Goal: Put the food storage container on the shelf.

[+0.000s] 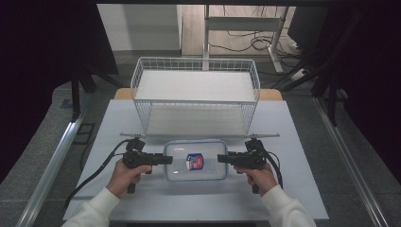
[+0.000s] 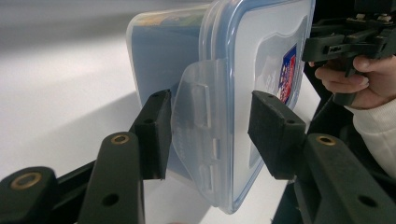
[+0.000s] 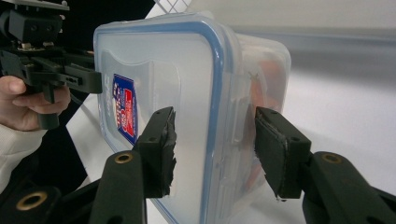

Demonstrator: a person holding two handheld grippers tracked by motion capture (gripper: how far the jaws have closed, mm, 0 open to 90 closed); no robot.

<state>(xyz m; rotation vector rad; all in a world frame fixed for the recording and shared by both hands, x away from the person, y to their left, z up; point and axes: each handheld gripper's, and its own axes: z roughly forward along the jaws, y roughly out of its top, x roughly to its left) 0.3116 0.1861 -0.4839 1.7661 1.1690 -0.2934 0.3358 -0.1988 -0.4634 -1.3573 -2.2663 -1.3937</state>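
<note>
Box (image 1: 196,161) flat on the tabletop near its front edge, before the basket (image 1: 195,94), lid on. Left gripper (image 1: 166,160) and right gripper (image 1: 222,158) at opposite ends, fingers half spread around lid and wall; contact unclear. Judged early: no lift, no latch undone.

lab | black curtains (image 1: 42,42) | loose floor cables (image 1: 246,42) | white table (image 1: 302,189)

A white table (image 1: 293,142) carries everything. At its far side, in the middle, a white wire basket (image 1: 195,97) stands directly on the surface. Near the front edge, in the middle, lies a clear plastic container (image 1: 196,161) with a blue-rimmed lid and a small blue and red label. The container is just before the basket, apart from it.
</note>
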